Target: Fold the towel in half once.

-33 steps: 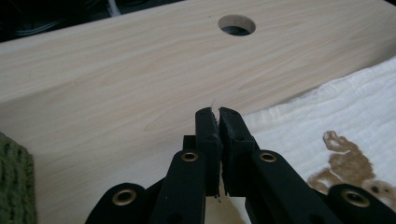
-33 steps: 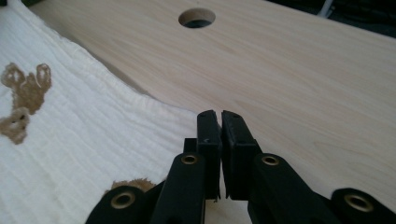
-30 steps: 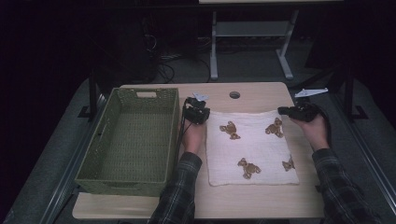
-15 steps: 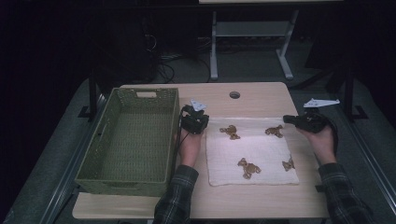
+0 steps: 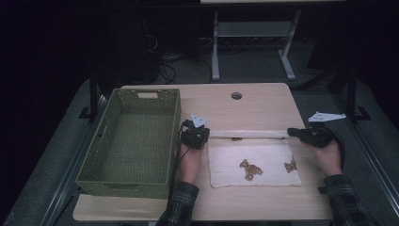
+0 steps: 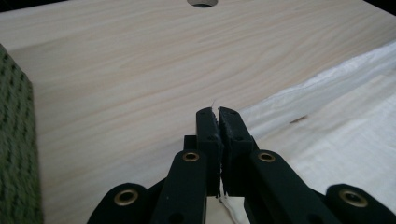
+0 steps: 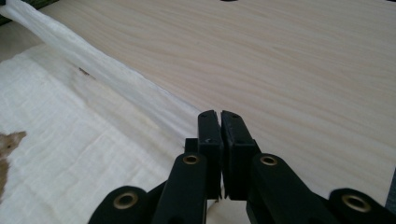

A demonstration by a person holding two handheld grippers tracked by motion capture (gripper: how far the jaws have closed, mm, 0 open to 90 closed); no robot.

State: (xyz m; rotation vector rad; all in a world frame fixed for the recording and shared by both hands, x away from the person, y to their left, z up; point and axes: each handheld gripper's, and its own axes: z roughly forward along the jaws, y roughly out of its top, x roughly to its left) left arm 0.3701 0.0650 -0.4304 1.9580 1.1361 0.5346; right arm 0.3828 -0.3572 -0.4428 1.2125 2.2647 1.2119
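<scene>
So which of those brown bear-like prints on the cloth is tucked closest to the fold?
The small print just under the folded far edge of the cloth; it is half hidden, while the other two lie fully exposed nearer the person.

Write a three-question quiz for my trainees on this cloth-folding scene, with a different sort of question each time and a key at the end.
1. True or false: the green basket holds a folded cloth.
2. Which edge of the white cloth do the left gripper and right gripper pinch? A) the far edge, one corner each B) the near edge C) only its middle
3. Fill in: the cloth is printed with brown ____.

Key: 1. False: the basket is empty. 2. A: both pairs of fingers are shut on the far corners, drawing that edge toward the person. 3. Butterflies, as far as the high view lets one tell.
</scene>
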